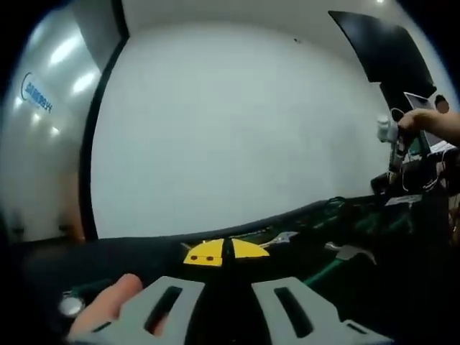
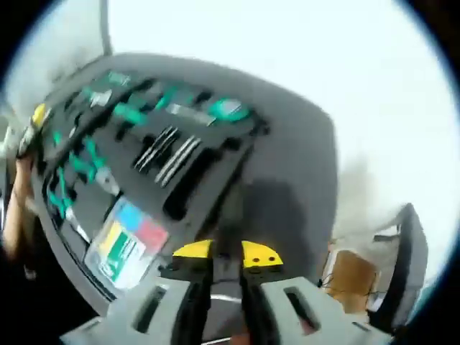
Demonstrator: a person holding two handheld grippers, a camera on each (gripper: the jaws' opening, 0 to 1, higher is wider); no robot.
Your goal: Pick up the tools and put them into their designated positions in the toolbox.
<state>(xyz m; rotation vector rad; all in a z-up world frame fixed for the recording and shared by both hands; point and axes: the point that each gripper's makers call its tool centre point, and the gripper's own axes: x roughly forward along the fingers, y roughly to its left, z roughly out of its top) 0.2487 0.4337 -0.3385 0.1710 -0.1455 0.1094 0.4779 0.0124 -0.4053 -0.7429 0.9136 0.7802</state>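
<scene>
Right gripper view: the right gripper [image 2: 226, 257], yellow-tipped jaws nearly pressed together with nothing visible between them, hangs above the open toolbox [image 2: 287, 180] on the tabletop; green-handled tools [image 2: 129, 113] already fill many foam slots, while one long slot [image 2: 190, 183] lies empty. Left gripper view: the left gripper [image 1: 226, 253], jaws close together and apparently empty, points low across the dark tabletop [image 1: 43, 262], where loose tools [image 1: 348, 251] lie to its right. Risk: motion blur suggests fast travel; a hurried descent could strike seated tools or miss the correct slot.
</scene>
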